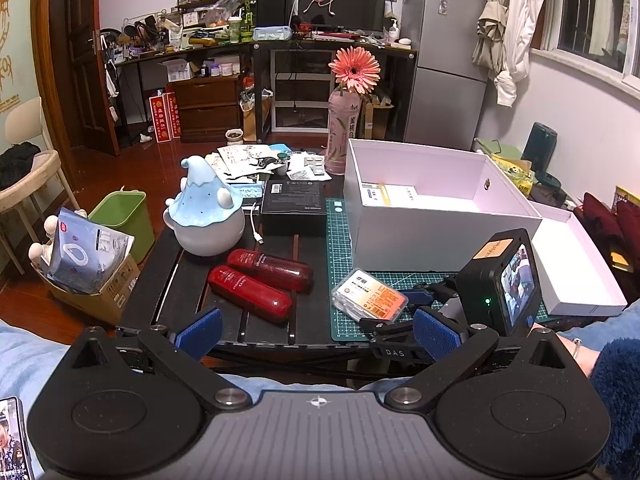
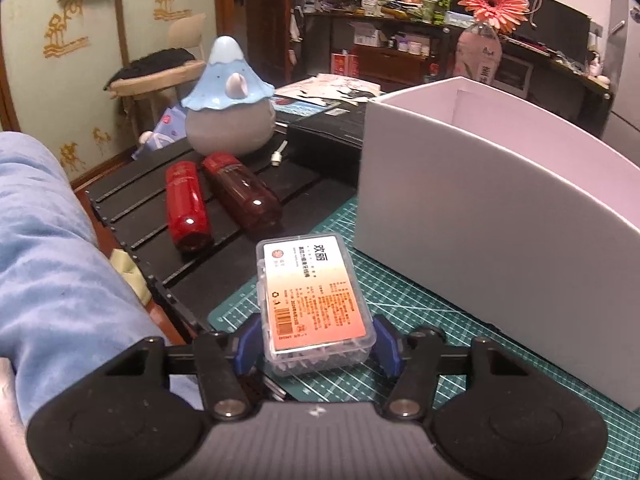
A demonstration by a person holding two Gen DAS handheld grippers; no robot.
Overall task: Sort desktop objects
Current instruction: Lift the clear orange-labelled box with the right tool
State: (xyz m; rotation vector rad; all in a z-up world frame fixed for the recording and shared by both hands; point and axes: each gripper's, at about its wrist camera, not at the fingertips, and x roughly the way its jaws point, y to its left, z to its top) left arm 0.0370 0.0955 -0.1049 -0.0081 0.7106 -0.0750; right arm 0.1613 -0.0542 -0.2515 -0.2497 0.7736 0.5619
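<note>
A clear plastic box (image 2: pixel 316 300) with an orange label lies on the green cutting mat (image 2: pixel 400 312). My right gripper (image 2: pixel 318 340) holds the box's near end, a blue pad tight against each side. In the left wrist view the same box (image 1: pixel 368 296) sits in front of the right gripper (image 1: pixel 400 308). My left gripper (image 1: pixel 318 336) hangs open over the table's near edge with nothing between its pads. Two red bottles (image 1: pixel 260 284) lie side by side on the black table. Behind the mat stands an open white box (image 1: pixel 432 208) with a small packet inside.
A ceramic figure with a blue hat (image 1: pixel 208 212) stands behind the bottles beside a black carton (image 1: pixel 294 204) and a white cable (image 1: pixel 256 228). A flower in a pink bottle (image 1: pixel 340 132) and papers sit at the back. The white lid (image 1: pixel 576 264) lies to the right.
</note>
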